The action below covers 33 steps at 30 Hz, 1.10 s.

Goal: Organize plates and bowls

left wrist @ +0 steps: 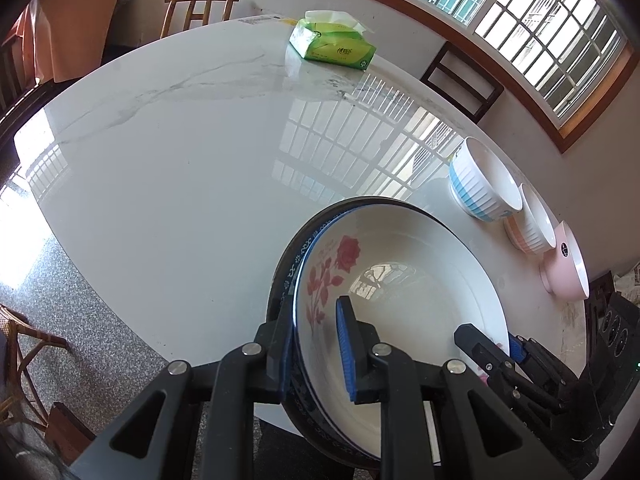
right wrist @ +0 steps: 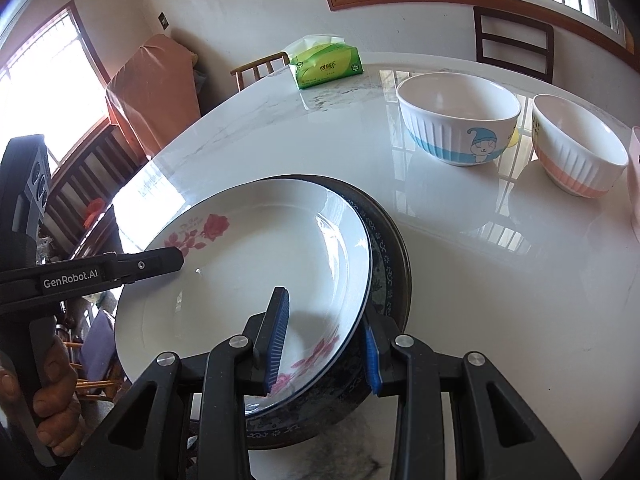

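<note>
A stack of plates, a white rose-patterned plate (left wrist: 404, 276) on a blue-patterned one (right wrist: 384, 256) and a dark one (right wrist: 402, 280), hangs partly past the near edge of the marble table (left wrist: 180, 160). My left gripper (left wrist: 315, 308) clasps the stack's left rim, one finger inside the white plate and one outside. My right gripper (right wrist: 324, 308) clasps the opposite rim the same way. Each gripper also shows in the other view: the right gripper (left wrist: 496, 344) and the left gripper (right wrist: 176, 258). To the right stand a blue-banded bowl (right wrist: 458, 120), an orange-banded bowl (right wrist: 576, 148) and a pink bowl (left wrist: 568, 268) in a row.
A green tissue pack (left wrist: 332, 44) lies at the table's far side. A dark chair (right wrist: 514, 44) stands under the window and a wooden chair (left wrist: 200, 12) behind the far edge. A person's hand (right wrist: 52, 392) holds the left gripper's handle. Glossy tabletop stretches left of the plates.
</note>
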Each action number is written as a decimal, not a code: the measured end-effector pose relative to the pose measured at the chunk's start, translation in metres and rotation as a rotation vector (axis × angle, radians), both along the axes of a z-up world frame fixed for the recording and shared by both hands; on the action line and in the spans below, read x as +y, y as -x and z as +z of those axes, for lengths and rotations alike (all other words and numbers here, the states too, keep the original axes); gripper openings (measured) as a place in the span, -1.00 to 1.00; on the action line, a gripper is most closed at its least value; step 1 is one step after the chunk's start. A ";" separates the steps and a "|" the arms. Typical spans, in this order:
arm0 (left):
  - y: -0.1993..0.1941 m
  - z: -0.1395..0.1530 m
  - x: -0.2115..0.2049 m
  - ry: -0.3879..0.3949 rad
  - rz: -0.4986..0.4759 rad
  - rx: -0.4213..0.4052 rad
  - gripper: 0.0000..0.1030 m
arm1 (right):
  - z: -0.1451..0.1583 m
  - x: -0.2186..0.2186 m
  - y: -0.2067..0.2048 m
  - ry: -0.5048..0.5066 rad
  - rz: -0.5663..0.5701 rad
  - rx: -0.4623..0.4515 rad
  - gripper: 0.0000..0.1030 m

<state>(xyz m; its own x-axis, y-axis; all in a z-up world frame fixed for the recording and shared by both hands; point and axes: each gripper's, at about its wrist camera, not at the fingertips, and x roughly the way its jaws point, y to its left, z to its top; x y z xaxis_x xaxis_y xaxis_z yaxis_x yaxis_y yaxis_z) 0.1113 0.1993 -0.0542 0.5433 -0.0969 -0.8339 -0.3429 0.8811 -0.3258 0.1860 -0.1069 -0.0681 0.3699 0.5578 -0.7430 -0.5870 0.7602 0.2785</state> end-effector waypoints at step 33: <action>0.013 0.024 -0.023 -0.174 -0.020 -0.100 -0.31 | 0.005 -0.038 0.005 0.047 -0.133 -0.228 0.54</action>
<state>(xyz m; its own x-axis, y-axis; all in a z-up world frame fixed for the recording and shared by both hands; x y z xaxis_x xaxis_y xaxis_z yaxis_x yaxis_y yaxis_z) 0.0980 0.1764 -0.0304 0.6234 0.0320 -0.7813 -0.2982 0.9334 -0.1997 0.1811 -0.1454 -0.0632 0.5986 0.4599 -0.6559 -0.5246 0.8438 0.1130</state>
